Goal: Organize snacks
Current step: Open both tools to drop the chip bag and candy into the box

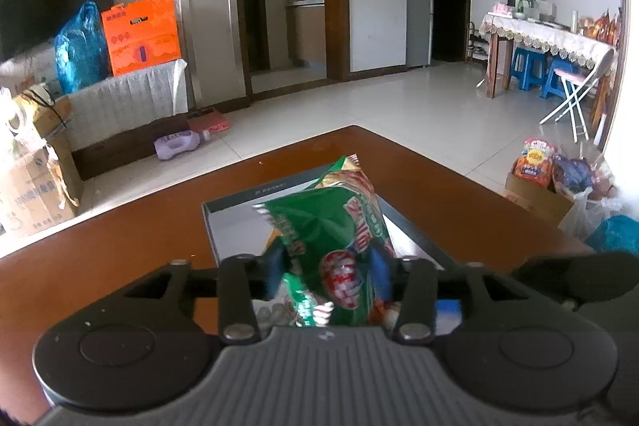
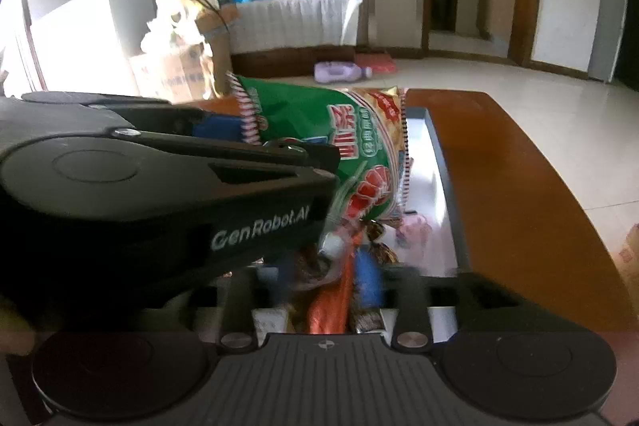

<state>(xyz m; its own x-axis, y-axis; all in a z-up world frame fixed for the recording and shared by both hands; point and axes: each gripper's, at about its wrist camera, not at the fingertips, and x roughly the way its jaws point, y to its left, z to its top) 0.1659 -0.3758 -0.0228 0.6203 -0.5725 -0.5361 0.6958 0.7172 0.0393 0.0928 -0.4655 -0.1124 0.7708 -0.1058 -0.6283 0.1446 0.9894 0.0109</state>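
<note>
**Green snack bag hangs over tray as both tongs crowd one corner**

A green snack bag (image 1: 339,226) stands tilted over the near end of a dark-rimmed tray (image 1: 208,226) on a brown table (image 1: 120,258). Its lower part sits between the blue pads of the left gripper (image 1: 327,264) and its top leans toward the tray's far rim. The pads flank the bag closely, but whether they press it or only stand beside it can't be told from either view.

The right gripper (image 2: 323,280) comes in just beside it, fingers standing apart w/ nothing pinched. An orange packet (image 2: 331,302) lies beneath the gap, narrower than the gap itself.

Risks from here, as a judgement: the bag is puffy and top-heavy. If the left pads aren't gripping, it could flop sideways over the tray wall onto the table. The two tools are v. close, the left one crossing the right wrist view, so a knock between them could shove the bag or scatter the loose pieces below. A right-hand grab could also catch more than one wrapper.

Tray contents: the orange packet, small brown-wrapped sweets (image 2: 379,250) and a pink pack (image 2: 413,228), all heaped at the near end. The pale floor toward the far end is bare. On the room floor, well apart, an open cardboard box (image 1: 535,198) holds more snack packs (image 1: 533,162).
</note>
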